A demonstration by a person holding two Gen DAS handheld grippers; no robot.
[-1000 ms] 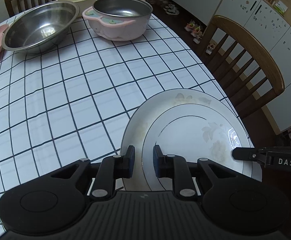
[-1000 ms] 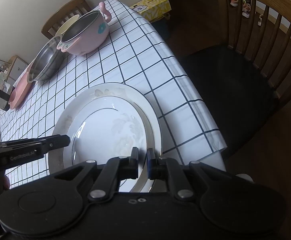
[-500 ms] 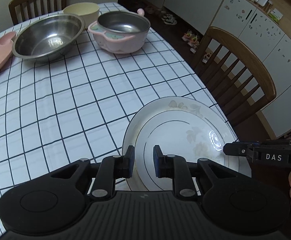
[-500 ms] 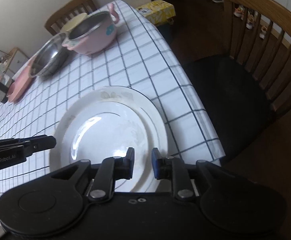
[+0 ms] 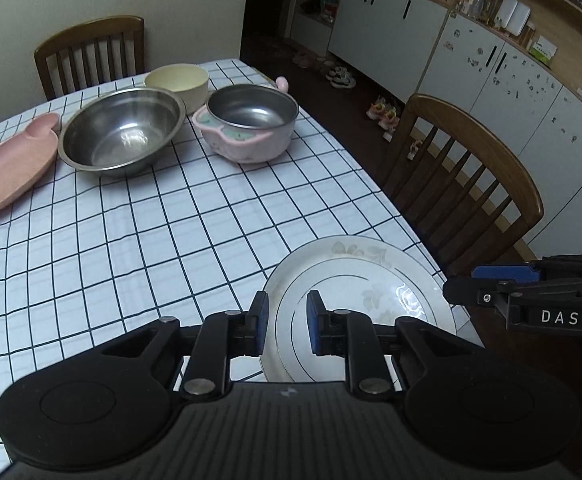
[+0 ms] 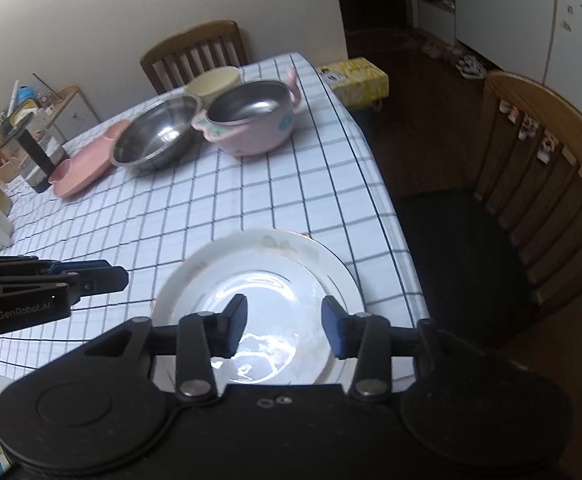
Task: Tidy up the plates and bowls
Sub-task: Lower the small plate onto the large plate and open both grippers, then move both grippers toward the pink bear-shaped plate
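From the left wrist view, the left gripper (image 5: pixel 284 326) hangs above the near corner of the checked tablecloth (image 5: pixel 139 240) with its jaws narrow and nothing between them; the white plate (image 5: pixel 363 304) lies flat just past its fingertips, spreading toward 2 o'clock, while the right gripper (image 5: pixel 457 290) pokes in from 3 o'clock over the plate's far edge. The rest of the crockery sits well apart at the far end: the steel bowl (image 5: pixel 121 134) at 11 o'clock, the cream bowl (image 5: pixel 177 84) behind it, the pink pot (image 5: pixel 251 126) at 12 o'clock and the pink dish (image 5: pixel 7 172) off at 10 o'clock. From the right wrist view, the right gripper (image 6: pixel 285 330) has just been opening its jaws and now stands half wide with only air between the pads, the plate (image 6: pixel 259 292) straight beneath it; the left gripper (image 6: pixel 117 278) sits at 9 o'clock, beside the plate's rim. I'd judge both tools about equally near the plate, and the bowls lie dead ahead at 12 o'clock for either
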